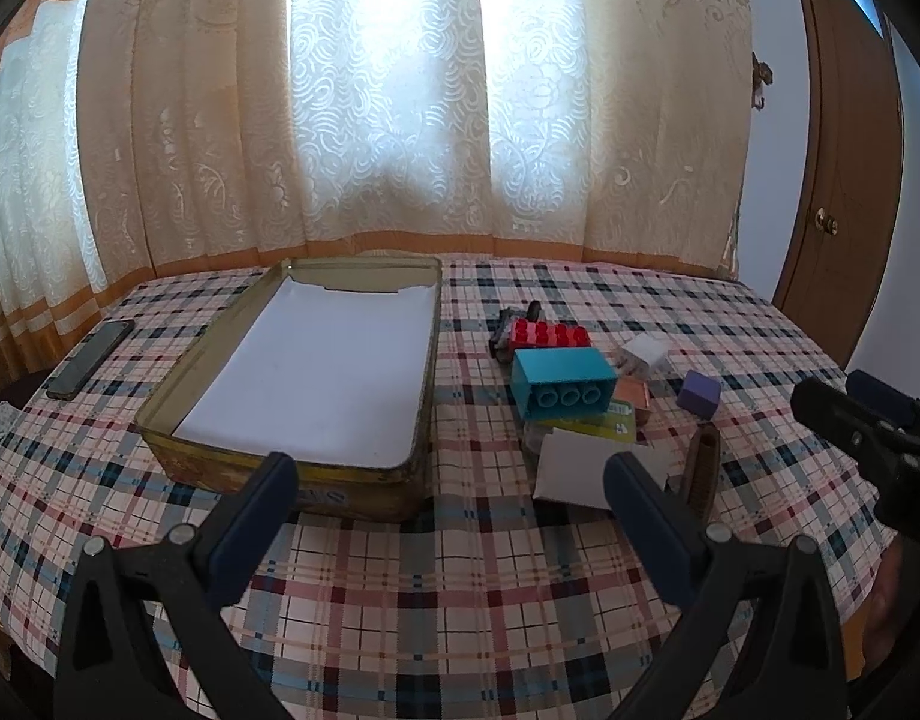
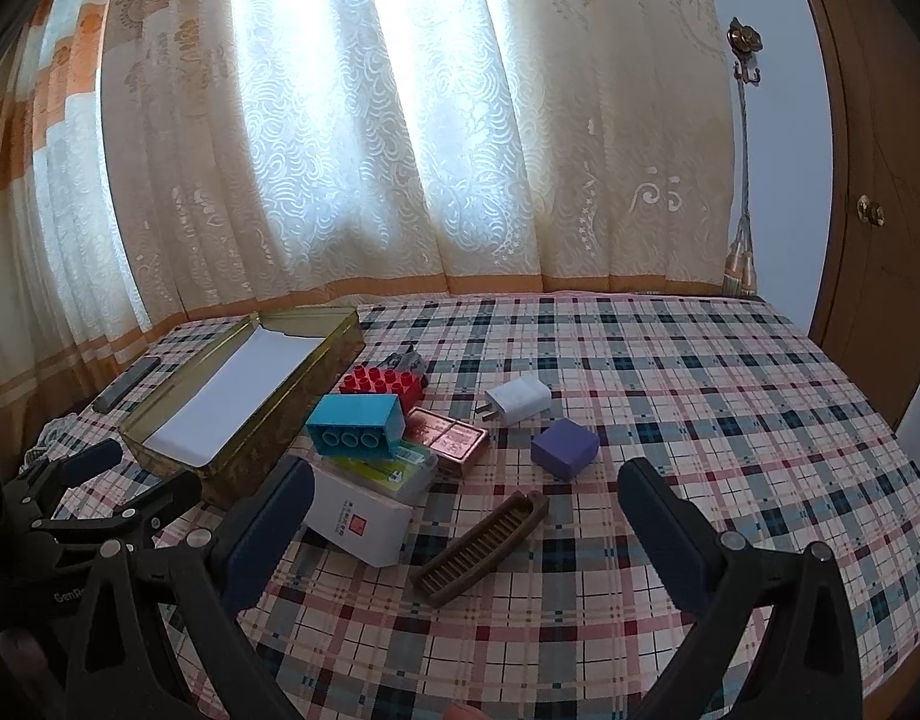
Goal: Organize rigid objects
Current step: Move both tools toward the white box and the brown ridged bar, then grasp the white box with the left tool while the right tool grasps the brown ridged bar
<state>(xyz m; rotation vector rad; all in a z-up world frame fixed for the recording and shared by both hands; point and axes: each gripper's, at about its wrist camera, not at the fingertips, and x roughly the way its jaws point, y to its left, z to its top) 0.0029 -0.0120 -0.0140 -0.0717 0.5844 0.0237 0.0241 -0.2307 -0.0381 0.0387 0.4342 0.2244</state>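
Left wrist view: the white box [image 1: 586, 468] is partly hidden behind a gripper finger. The dark item [image 1: 511, 324] beyond the red brick [image 1: 547, 336] is mostly covered, identity indeterminable. Print on the white box is too small to read.

Backlit lace curtains [image 1: 388, 96] — wooden door [image 1: 844, 192]

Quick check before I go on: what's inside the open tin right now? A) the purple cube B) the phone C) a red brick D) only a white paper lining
D: the tin shows only a white paper lining; the bricks, cube and other items lie on the cloth to its right, and both grippers are open and empty.
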